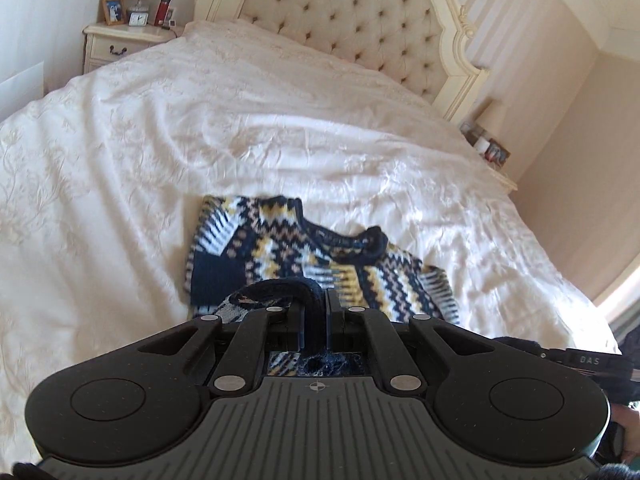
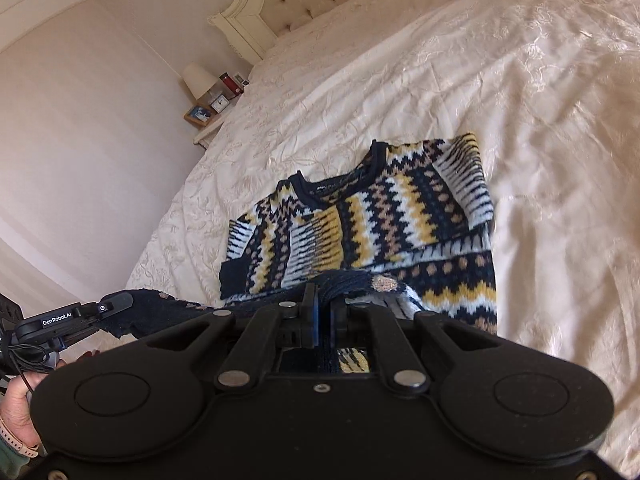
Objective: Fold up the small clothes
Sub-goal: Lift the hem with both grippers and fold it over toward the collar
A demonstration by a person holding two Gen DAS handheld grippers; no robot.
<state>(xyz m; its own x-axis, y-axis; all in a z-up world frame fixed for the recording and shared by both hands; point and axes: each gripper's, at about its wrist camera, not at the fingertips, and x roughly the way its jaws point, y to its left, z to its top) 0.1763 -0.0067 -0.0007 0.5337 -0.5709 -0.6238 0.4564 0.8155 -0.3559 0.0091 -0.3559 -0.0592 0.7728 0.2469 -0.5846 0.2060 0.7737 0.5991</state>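
A small patterned knit sweater (image 1: 304, 248) in navy, yellow, white and tan lies on the cream bedspread (image 1: 200, 128), neck toward the headboard, sleeves folded in. My left gripper (image 1: 316, 304) is shut on the sweater's navy bottom hem, lifting it off the bed. In the right wrist view the sweater (image 2: 384, 212) lies ahead, and my right gripper (image 2: 324, 304) is shut on the same navy hem further along. The left gripper (image 2: 120, 306) shows at the left there, with the hem stretched between the two.
A tufted cream headboard (image 1: 352, 20) stands at the far end. A nightstand (image 1: 120, 40) with lamp, clock and photo frame is at the far left; another cluttered one (image 1: 490, 146) at the right. The bedspread (image 2: 540, 120) spreads wide around the sweater.
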